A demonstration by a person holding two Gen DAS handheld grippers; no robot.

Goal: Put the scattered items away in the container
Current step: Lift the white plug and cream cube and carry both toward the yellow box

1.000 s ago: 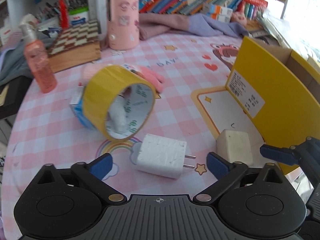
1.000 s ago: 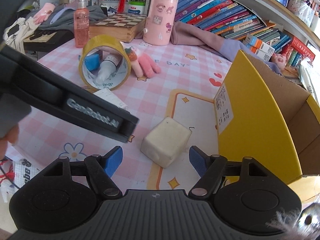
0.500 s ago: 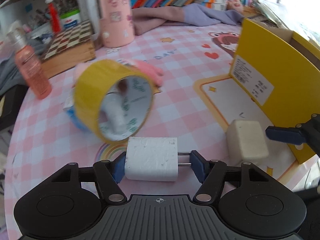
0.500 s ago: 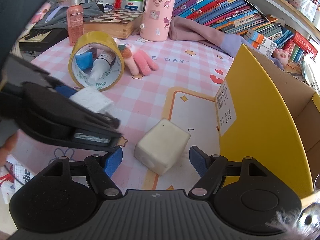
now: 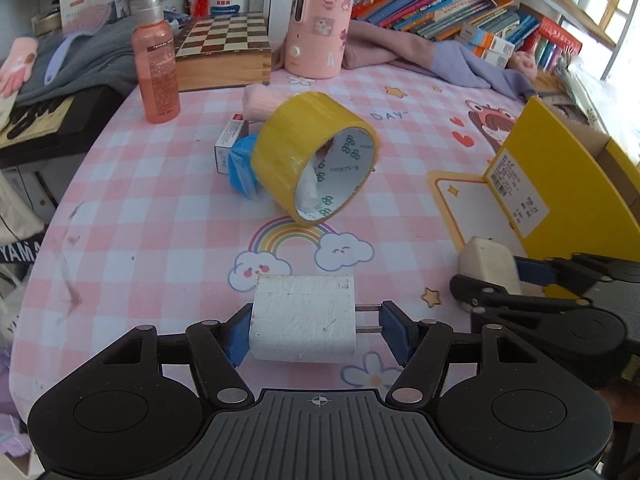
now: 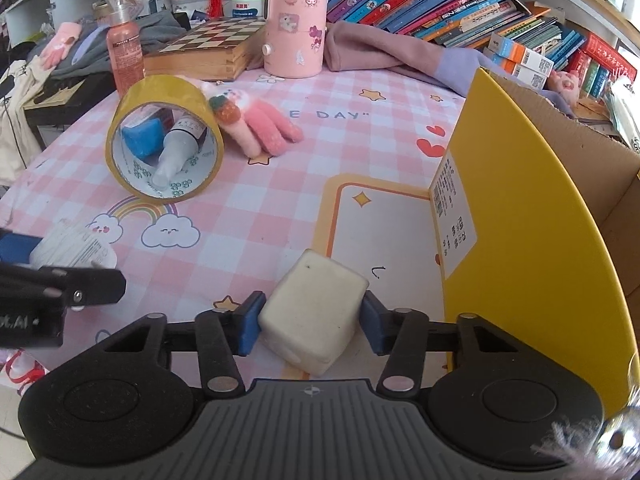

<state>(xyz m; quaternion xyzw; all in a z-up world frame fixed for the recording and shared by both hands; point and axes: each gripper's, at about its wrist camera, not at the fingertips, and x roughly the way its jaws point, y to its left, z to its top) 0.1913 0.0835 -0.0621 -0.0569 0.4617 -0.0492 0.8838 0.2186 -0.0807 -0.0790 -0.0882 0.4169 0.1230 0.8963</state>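
Low in the left wrist view, the left tool [image 5: 316, 326] pinches the white charger [image 5: 303, 318] above the tabletop [image 5: 168, 216]. The right tool [image 6: 311, 322] is closing around the cream cube [image 6: 314, 312], beside the yellow box [image 6: 532, 216] at right.

Tape roll [image 6: 165, 141] mid-worktop [image 6: 256, 208], glove [image 6: 260, 124] right of it, chessboard [image 6: 204, 46] behind, cardboard box [image 6: 532, 216] far right.

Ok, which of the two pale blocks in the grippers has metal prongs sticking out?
The white charger between the left gripper's fingers; two prongs point at its right pad. The cream cube in the closing right gripper shows none.
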